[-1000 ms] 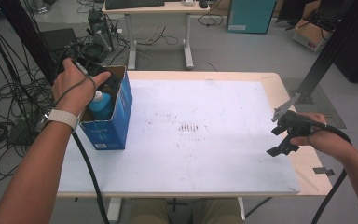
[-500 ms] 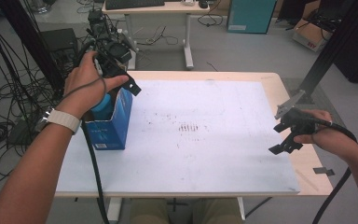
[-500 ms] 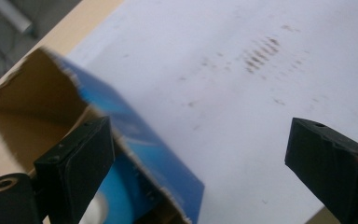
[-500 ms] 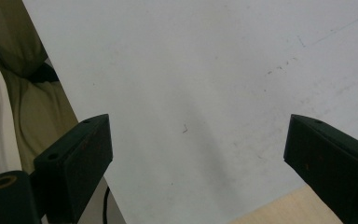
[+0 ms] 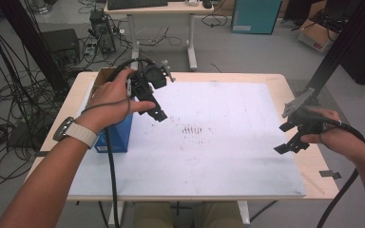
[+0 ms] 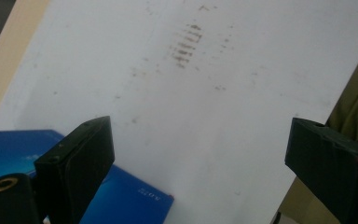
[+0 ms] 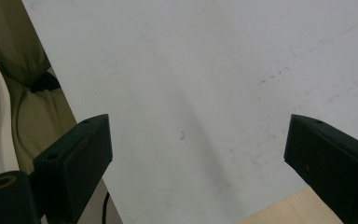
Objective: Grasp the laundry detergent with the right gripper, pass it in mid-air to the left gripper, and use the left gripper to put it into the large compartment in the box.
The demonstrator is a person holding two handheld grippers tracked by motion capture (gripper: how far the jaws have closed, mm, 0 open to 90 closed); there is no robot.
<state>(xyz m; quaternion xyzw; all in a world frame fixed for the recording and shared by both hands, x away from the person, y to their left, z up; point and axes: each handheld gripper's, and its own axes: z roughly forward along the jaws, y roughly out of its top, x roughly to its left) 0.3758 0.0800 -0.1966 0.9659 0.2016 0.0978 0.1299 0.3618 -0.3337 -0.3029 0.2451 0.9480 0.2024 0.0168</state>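
From above, the left gripper (image 5: 158, 105) hangs beside the blue box (image 5: 119, 135) at the desk (image 5: 228, 142) edge; the right gripper (image 5: 290, 137) hovers well apart. Both gripper views show the fingers released, holding nothing.

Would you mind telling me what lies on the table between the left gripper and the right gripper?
In the high view, bare white sheet, with dark smudges about midway between the left gripper and the right gripper.

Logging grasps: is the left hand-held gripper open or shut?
Open: in its own view the left hand-held gripper's jaws stand wide apart, with nothing between them.
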